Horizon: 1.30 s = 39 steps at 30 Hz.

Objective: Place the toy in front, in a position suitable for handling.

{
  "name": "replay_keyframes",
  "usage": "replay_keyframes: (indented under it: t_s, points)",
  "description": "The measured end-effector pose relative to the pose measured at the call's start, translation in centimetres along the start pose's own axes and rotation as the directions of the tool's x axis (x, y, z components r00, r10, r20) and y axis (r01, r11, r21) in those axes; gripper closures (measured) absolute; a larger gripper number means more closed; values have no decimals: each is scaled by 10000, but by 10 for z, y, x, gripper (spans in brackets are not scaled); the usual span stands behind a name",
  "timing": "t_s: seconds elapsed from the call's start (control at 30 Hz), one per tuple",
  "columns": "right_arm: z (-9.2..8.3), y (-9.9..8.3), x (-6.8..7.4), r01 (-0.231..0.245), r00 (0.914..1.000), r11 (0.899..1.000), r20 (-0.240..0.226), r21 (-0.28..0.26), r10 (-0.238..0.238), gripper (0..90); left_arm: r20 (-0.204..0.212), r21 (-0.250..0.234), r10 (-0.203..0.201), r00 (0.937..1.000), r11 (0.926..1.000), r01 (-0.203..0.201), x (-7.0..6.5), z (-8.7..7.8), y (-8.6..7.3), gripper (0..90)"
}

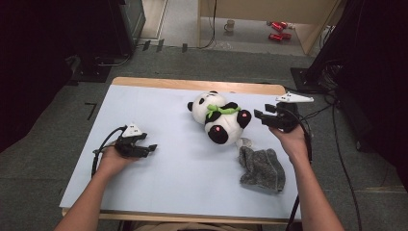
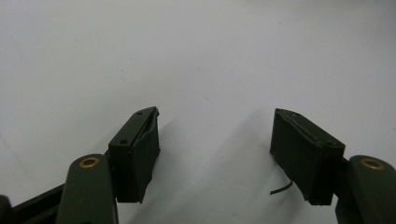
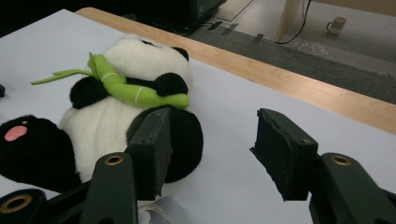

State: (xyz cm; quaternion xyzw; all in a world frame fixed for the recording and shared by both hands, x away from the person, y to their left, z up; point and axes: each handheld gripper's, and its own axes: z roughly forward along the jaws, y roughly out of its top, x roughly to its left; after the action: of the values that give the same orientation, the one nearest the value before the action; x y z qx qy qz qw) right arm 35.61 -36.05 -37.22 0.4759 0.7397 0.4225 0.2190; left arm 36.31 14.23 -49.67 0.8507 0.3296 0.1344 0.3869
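High view: panda plush (image 1: pixel 220 118) lies on its back mid-right on the table (image 1: pixel 144 106), grey knit cloth (image 1: pixel 262 168) crumpled just in front of it, near the right edge. Right gripper (image 1: pixel 262 117) is level with the panda's right flank, close but not touching. Right gripper view confirms it: jaws well apart, nothing between them, panda's black arm (image 3: pixel 184 135) just off the left jaw. Left gripper (image 1: pixel 149 149) rests low over bare table, well apart from both items; jaws wide, empty.

Risks, as I judge them:
- Pinching only loose fur or the green bamboo (image 3: pixel 135 91) means the plush sags or slips out on lift.
- Side approach could shove the panda across the smooth surface instead of gripping it.
- Trailing cable could snag the cloth and drag it off the edge.
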Motion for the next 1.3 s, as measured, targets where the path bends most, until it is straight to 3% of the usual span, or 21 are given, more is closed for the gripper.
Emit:
replay_keyframes:
  t_s: [0.57, 0.93, 1.3]
  points:
    - [25, 24, 33, 383, 9962, 9990, -787, 229, -364, 482, 27, 52, 89, 10000, 9999, -89, 0, 0, 0, 311]
    - [49, 29, 56, 778, 9897, 9961, -1235, 411, -722, 479, 25, 44, 81, 10000, 10000, -81, 0, 0, 0, 311]
    - [68, 32, 72, 881, 9864, 9946, -1439, 558, -793, 479, 25, 52, 92, 10000, 9999, -92, -1, 0, 0, 311]
